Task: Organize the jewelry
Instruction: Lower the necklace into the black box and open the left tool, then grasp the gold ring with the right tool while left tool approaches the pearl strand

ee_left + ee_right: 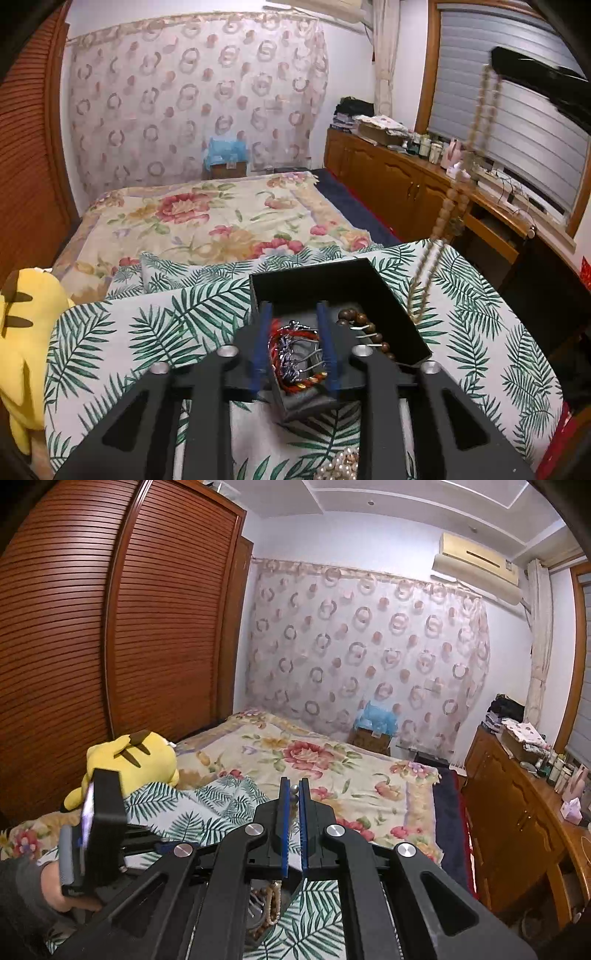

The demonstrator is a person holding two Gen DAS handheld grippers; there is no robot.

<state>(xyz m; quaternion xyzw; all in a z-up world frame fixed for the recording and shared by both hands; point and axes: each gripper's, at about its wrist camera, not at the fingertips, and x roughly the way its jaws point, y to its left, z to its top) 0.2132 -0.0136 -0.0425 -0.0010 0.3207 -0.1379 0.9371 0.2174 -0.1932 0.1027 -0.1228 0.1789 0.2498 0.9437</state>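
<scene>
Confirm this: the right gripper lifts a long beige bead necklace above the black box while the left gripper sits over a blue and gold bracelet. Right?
One detail is off: the bracelet under the left gripper is red, silver and gold, as the left wrist view shows. The right gripper does lift the beige bead necklace above the black box.

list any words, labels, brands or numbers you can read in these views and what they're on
None can be read.
Brown cardboard box by the patterned curtain: a small white label, too blurred to read.
Cream wall air conditioner: a small sticker, too small to read.
Bottles on the wooden cabinet: labels too small to read.
</scene>
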